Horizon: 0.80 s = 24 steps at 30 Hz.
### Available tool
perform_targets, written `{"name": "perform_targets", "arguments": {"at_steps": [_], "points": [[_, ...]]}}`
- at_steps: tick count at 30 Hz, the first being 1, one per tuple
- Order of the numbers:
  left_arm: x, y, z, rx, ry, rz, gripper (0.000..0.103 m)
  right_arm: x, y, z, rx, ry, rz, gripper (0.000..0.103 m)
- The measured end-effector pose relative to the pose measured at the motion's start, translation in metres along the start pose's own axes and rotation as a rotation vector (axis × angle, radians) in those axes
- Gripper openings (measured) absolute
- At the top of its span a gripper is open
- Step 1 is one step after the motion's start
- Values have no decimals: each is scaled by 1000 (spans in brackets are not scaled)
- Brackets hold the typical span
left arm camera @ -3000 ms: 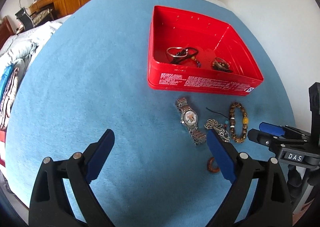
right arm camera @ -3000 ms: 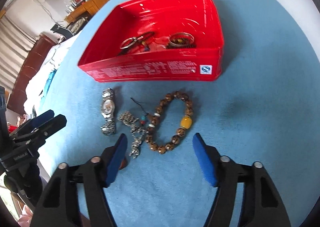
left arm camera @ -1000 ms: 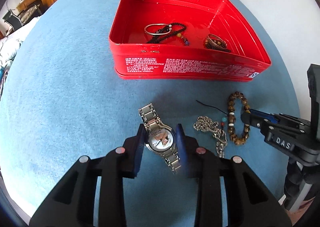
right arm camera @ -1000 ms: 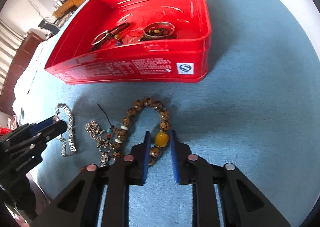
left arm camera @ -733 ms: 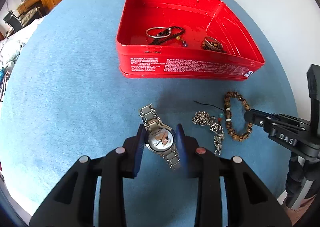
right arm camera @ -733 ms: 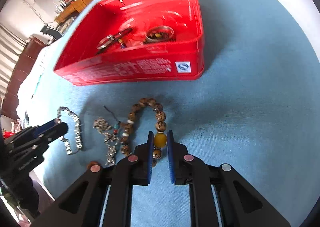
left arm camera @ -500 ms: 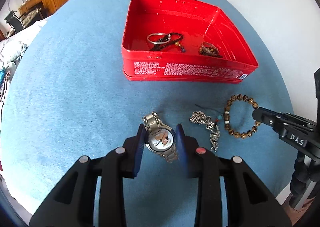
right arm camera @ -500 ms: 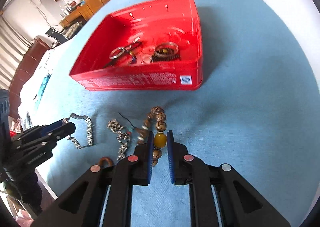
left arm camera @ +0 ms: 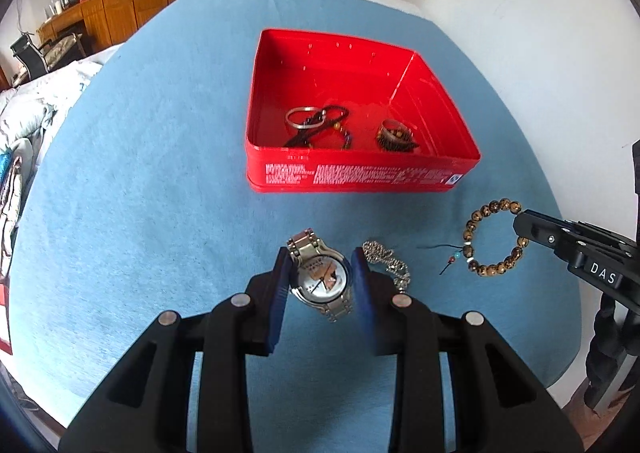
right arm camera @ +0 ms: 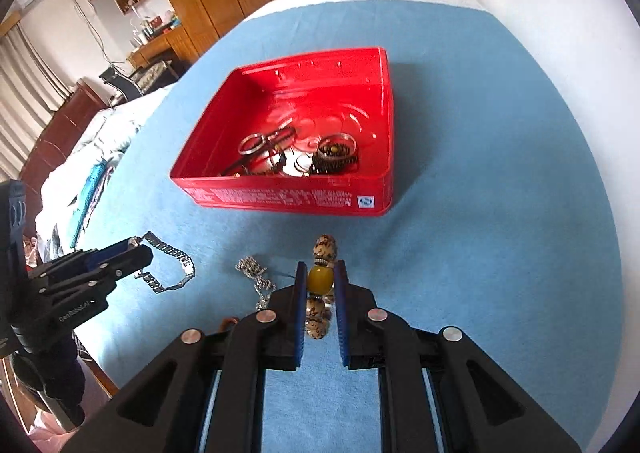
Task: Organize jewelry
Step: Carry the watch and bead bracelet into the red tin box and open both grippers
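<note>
My left gripper (left arm camera: 321, 267) is shut on a silver wristwatch (left arm camera: 320, 280), held by its case above the blue cloth. My right gripper (right arm camera: 320, 279) is shut on a brown bead bracelet (right arm camera: 325, 249), pinching its yellow bead; the loop hangs in the air. From the left wrist view the same bracelet (left arm camera: 494, 238) dangles from the right gripper's tip at the right. In the right wrist view the watch band (right arm camera: 170, 267) hangs from the left gripper at the left. A silver chain necklace (left arm camera: 386, 258) (right arm camera: 256, 277) lies on the cloth. The red tin box (left arm camera: 360, 177) (right arm camera: 296, 199) sits beyond, with several bracelets and rings inside.
The blue cloth (left arm camera: 140, 173) covers a round table whose edge runs close below both grippers. A small brown ring (right arm camera: 229, 320) peeks out by the right gripper's left finger. A white wall stands right, wooden cabinets behind, bedding at left.
Both grippers have risen and tilted back, lifting the watch and the bead bracelet off the cloth. The box and necklace now sit farther away in both views.
</note>
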State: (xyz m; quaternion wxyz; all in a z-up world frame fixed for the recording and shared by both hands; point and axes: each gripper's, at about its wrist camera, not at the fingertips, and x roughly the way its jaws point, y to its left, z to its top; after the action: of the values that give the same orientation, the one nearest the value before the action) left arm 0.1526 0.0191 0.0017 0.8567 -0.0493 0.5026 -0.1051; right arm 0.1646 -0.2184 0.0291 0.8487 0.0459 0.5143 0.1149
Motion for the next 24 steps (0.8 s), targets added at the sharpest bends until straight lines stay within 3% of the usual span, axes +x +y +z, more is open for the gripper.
{"name": "perform_targets", "arguments": {"at_steps": [8, 14, 19, 24], "points": [[-15, -5, 20, 2, -50, -8, 30, -19, 5, 20, -7, -45, 4, 13], [-21, -11, 56, 0, -105, -12, 30, -27, 14, 51, -18, -85, 25, 13], [-9, -18, 96, 7, -131, -7, 30, -17, 22, 86, -28, -103, 30, 13], [28, -19, 130, -2, -105, -16, 30, 13, 22, 118, -25, -93, 26, 13]]}}
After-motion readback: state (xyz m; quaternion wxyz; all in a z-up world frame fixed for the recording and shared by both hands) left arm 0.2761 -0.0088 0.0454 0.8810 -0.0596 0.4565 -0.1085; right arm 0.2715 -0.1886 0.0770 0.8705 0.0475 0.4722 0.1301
